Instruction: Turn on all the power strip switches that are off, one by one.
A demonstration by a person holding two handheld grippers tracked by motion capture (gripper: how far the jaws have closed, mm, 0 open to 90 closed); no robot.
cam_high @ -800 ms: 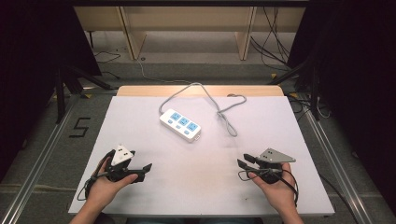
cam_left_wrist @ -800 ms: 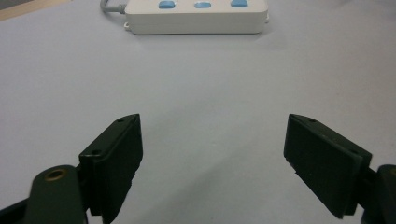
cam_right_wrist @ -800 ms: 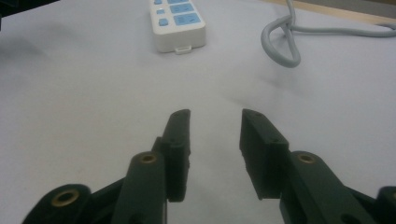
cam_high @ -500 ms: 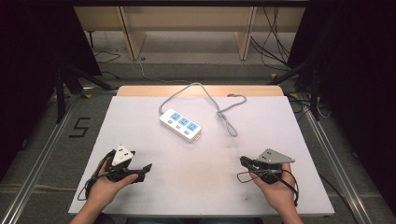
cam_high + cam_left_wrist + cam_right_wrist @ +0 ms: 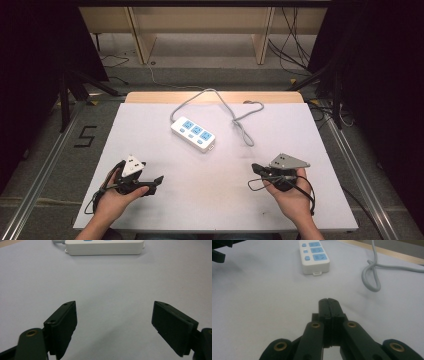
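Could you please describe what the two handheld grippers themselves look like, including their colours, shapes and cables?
Both are black two-jaw tools. The left gripper has flat, rectangular black pads on linkage arms with brass-coloured pivot pins; in the high view it carries a white three-cornered top plate. The right gripper has the same black links and brass pins, a grey three-cornered plate on top, and a thin black cable looping from it. No sleeves are visible.

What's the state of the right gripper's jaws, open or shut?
Shut, holding nothing. In the right gripper view the right gripper has its two black jaws pressed together with no gap, above the bare white table.
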